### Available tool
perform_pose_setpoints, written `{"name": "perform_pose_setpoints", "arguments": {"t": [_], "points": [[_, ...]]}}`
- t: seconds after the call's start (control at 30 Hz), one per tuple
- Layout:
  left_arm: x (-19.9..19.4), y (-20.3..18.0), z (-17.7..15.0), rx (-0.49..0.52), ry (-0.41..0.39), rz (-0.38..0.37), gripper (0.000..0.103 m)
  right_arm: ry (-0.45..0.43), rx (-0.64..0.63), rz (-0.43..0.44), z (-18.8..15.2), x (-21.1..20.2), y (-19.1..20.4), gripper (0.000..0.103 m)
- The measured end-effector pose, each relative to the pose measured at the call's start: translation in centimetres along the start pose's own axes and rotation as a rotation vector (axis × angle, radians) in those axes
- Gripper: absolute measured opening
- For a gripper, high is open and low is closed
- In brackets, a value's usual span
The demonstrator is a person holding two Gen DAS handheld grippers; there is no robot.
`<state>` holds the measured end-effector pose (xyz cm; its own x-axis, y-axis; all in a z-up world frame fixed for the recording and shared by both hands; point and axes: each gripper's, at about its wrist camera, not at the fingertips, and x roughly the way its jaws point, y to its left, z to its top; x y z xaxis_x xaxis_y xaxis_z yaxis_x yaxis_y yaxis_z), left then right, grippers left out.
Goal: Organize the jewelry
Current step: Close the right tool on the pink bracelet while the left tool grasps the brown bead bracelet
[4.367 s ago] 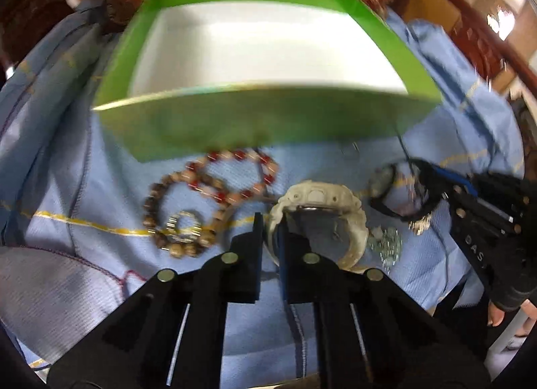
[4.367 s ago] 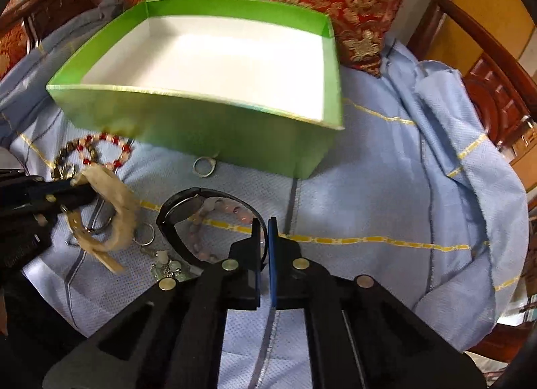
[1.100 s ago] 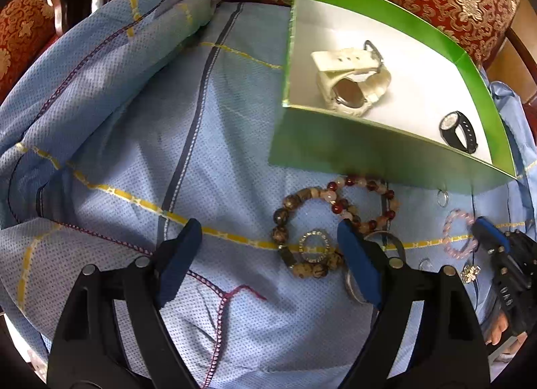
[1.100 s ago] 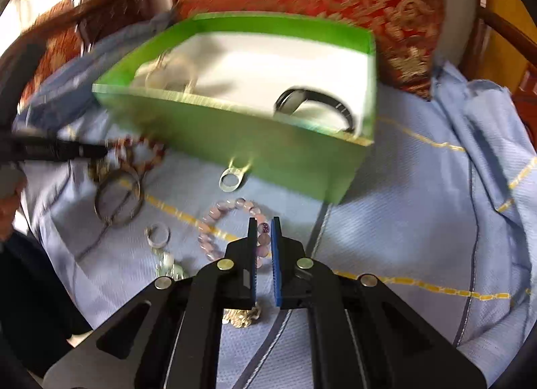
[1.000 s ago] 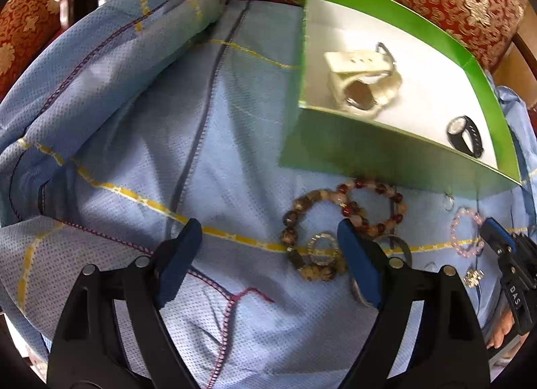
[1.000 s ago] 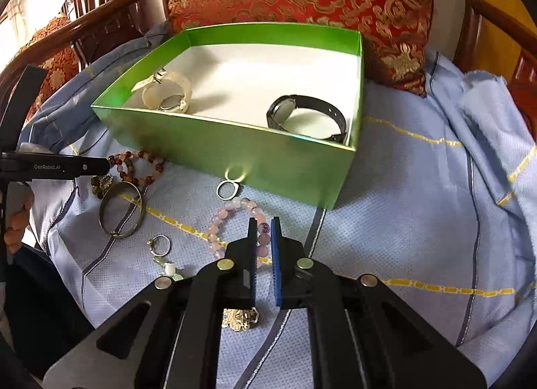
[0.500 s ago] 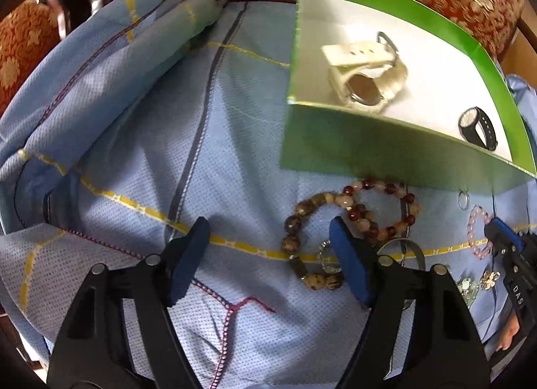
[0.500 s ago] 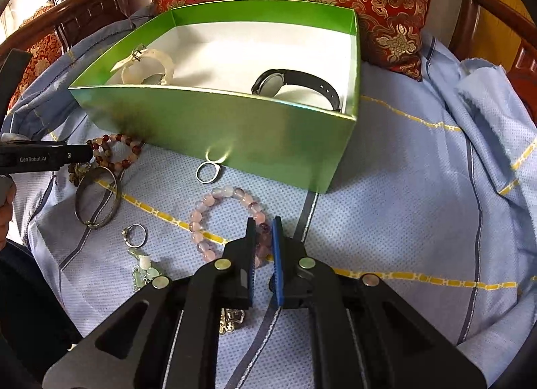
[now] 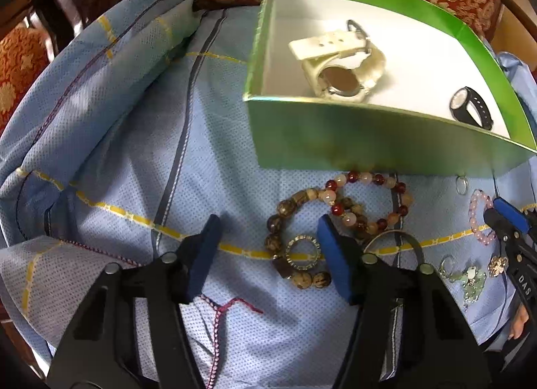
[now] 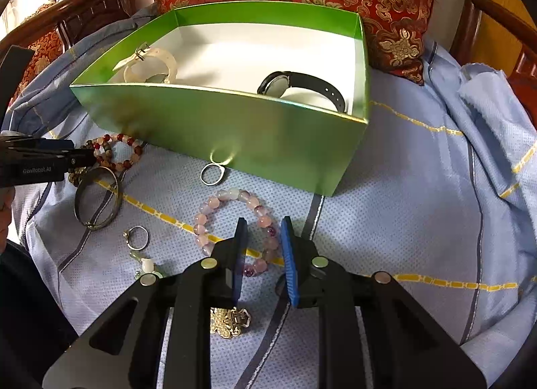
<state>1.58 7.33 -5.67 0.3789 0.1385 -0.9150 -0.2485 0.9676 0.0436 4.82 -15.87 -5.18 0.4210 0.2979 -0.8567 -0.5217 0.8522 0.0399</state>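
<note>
Both claws released: left claw (image 10: 72, 154) marked "GenRobot.AI", right claw (image 10: 263, 234) straddling pink bracelet (image 10: 235, 231).

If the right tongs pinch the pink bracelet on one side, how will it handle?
Pink bracelet is a loop of separate round beads, so it will probably hang limp and sag, not hold its ring shape. The smooth, glossy beads may slip or roll between the right tongs, which are open around its near side.

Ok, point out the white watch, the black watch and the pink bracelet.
white watch (image 9: 339, 78), left wrist view, on its round case back.
black watch (image 10: 322, 87), right wrist view, on the strap.
pink bracelet (image 10: 201, 219), right wrist view, on a left-side bead.
</note>
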Motion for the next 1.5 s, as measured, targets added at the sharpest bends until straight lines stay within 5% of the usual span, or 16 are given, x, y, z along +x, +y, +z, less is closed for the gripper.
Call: {"name": "perform_pose_setpoints", "arguments": {"t": [0.33, 0.57, 0.83, 0.97, 1.2, 1.5], "points": [[0.4, -2.4, -0.2, 0.068, -0.097, -0.023, 0.049, -0.047, -0.042, -0.042, -0.5, -0.1, 0.6, 0.022], [0.9, -1.5, -1.5, 0.101, -0.266, -0.036, 0.051, -0.077, -0.03, -0.072, -1.7, -0.6, 1.0, 0.021], [0.9, -1.2, -1.2, 0.076, -0.25, -0.045, 0.056, -0.076, -0.056, -0.042, -1.5, -0.6, 0.8, 0.029], [1.1, -1.2, -1.3, 0.054, -0.258, -0.035, 0.059, -0.052, -0.033, -0.085, -1.0, -0.4, 0.3, 0.053], [1.5, -1.6, -0.9, 0.014, -0.25, -0.017, 0.074, -0.047, -0.021, -0.075, -1.1, -0.3, -0.2, 0.054], [1.5, -1.3, -1.1, 0.037, -0.266, -0.042, 0.075, -0.057, -0.014, -0.096, -1.1, -0.2, 0.2, 0.054]]}}
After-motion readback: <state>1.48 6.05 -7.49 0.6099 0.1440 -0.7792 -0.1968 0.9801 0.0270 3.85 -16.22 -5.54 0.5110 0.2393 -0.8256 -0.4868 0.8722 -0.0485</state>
